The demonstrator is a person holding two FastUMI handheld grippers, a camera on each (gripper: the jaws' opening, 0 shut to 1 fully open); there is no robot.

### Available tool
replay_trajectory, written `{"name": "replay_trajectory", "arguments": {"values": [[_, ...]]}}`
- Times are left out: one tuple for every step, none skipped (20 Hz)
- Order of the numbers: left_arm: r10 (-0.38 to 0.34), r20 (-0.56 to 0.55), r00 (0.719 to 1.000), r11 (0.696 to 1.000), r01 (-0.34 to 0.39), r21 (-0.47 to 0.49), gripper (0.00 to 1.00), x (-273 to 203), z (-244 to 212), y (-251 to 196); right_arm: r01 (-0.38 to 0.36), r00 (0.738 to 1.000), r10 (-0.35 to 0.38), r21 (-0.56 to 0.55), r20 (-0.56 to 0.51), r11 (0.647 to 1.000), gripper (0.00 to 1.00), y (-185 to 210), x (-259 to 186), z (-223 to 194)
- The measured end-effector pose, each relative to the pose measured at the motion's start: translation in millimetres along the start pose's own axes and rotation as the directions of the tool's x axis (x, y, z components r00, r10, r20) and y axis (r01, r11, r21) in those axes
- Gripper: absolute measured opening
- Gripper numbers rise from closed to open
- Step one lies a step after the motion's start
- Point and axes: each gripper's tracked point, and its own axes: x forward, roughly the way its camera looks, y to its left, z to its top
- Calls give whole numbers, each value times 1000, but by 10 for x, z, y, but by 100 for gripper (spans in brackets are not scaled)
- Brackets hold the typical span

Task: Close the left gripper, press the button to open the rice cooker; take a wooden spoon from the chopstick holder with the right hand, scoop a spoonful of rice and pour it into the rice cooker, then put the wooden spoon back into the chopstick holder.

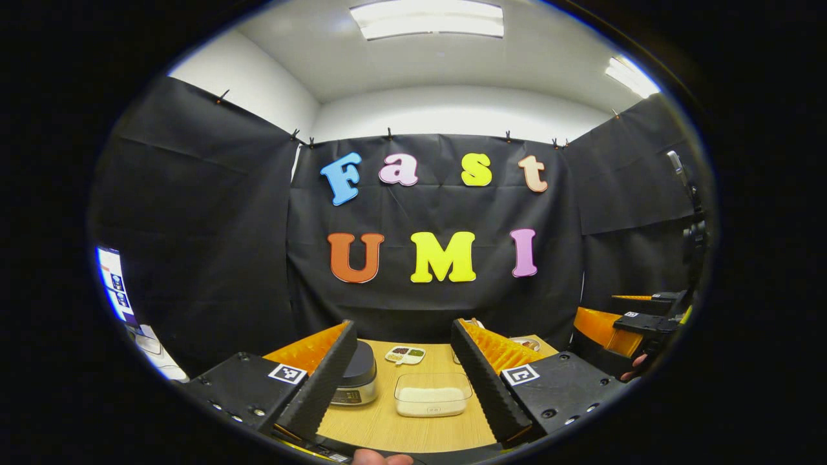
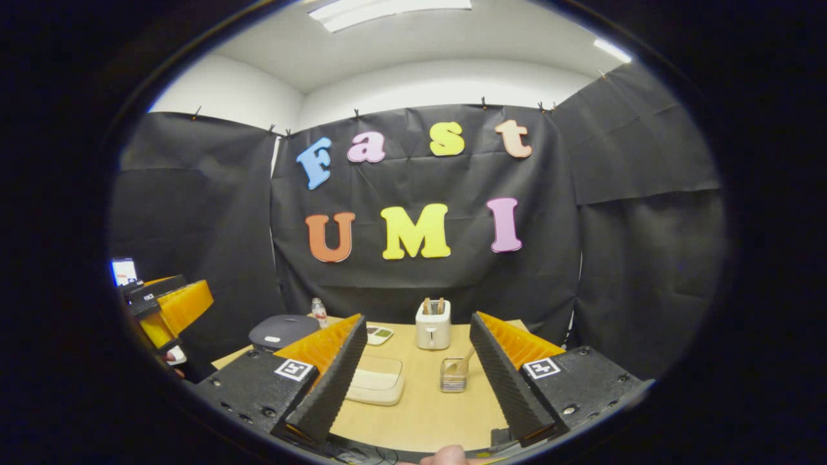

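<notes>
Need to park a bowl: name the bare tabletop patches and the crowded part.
Free: near edge in front of the rice container and chopstick holder; strip between holder and toaster. Crowded: left side, around rice cooker, bottle, small dish.

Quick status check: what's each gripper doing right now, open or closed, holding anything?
Left gripper: open, fingers spread wide, holding nothing, above the table.
Right gripper: open, holding nothing; the wooden spoon sits in the chopstick holder.
</notes>
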Motion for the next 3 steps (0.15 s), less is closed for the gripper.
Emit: {"name": "replay_trajectory", "arguments": {"values": [[0,3,1000,1000,0,-3,94,-7,11,32,1,1000,-1,-5,5,1000,100,30,-17,20],[4,6,1000,1000,-4,-2,94,-14,23,73,1,1000,-1,-11,10,1000,98,49,-31,31],[6,6,1000,1000,-6,-2,94,-18,11,98,3,1000,-3,-17,7,1000,100,63,-41,24]]}}
